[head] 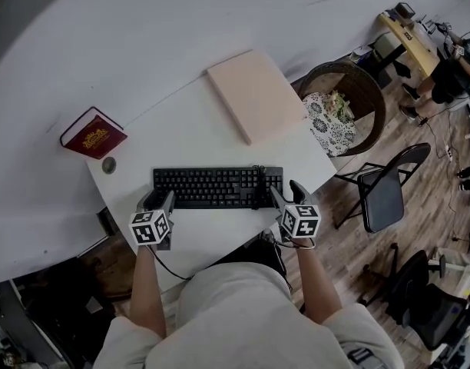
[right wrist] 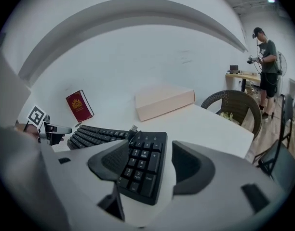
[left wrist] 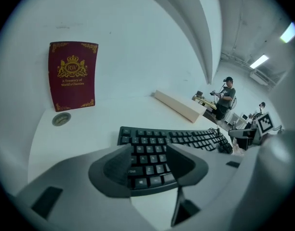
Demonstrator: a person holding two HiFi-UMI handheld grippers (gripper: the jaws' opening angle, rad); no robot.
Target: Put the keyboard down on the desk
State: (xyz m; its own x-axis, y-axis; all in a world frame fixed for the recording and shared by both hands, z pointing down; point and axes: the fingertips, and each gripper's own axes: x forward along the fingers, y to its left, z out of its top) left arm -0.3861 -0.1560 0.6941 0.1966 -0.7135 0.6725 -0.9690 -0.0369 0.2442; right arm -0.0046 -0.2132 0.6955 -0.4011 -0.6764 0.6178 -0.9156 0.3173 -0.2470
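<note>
white counter (head: 220,237) against a white curved wall, with chairs and wood floor off to the right. red book (head: 94,133) stands at the back left corner and a round metal cap (head: 109,164) lies just in front of it. flat pale box (head: 254,94) lies toward the back right.

keyboard (head: 212,187) lies flat on the counter, keys up. it sits in the front half, with a strip of bare counter between it and the front edge. long axis runs side to side, roughly along that front edge. number pad is at the right end, toward the right front corner, and the key rows read toward the person.

left gripper (head: 158,199) is at the keyboard's left end, right gripper (head: 287,193) at its right end. left fingers (left wrist: 113,170) are spread, with keys showing through the gap and nothing pinched. right fingers (right wrist: 191,165) are also spread. the number pad shows between them, with bare counter visible beside the right-hand finger, so no pinch there either.

judgement: the set-down looks finished and this is the letting-go stage. next move calls for drawing both grippers up and back toward the front edge together. fingers should stay wide enough not to snag either end or skew the keyboard.
</note>
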